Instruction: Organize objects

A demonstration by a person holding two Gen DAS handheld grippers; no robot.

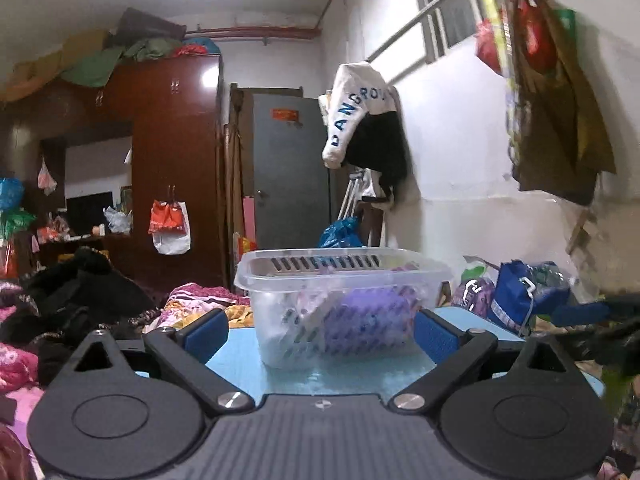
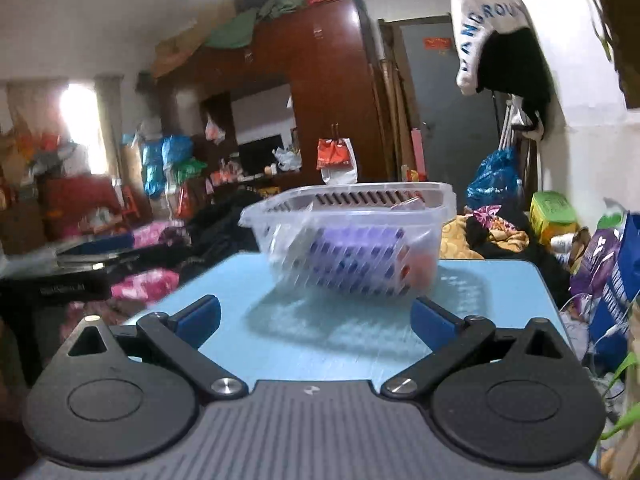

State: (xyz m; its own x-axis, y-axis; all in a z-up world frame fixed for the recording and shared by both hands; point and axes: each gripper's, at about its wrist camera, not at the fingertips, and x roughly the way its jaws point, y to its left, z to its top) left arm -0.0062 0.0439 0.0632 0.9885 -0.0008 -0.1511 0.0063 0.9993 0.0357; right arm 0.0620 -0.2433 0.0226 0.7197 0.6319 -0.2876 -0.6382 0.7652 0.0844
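A clear slotted plastic basket (image 1: 280, 280) stands on the light blue table (image 1: 236, 356). Inside it lies a purple patterned package (image 1: 368, 316) with other small items I cannot make out. My left gripper (image 1: 320, 330) is open and empty, its blue pads just short of the basket's near wall on either side. In the right wrist view the basket (image 2: 352, 204) stands farther off on the table (image 2: 500, 284), with the purple package (image 2: 360, 260) and something orange-red (image 2: 424, 270) inside. My right gripper (image 2: 316, 316) is open and empty, a short way in front of the basket.
Piles of clothes and bedding (image 1: 80, 292) lie left of the table. Bags (image 1: 520, 292) and a blue bag (image 2: 616, 280) crowd the right side by the white wall. A brown wardrobe (image 1: 176, 152) and grey door (image 1: 288, 168) stand behind.
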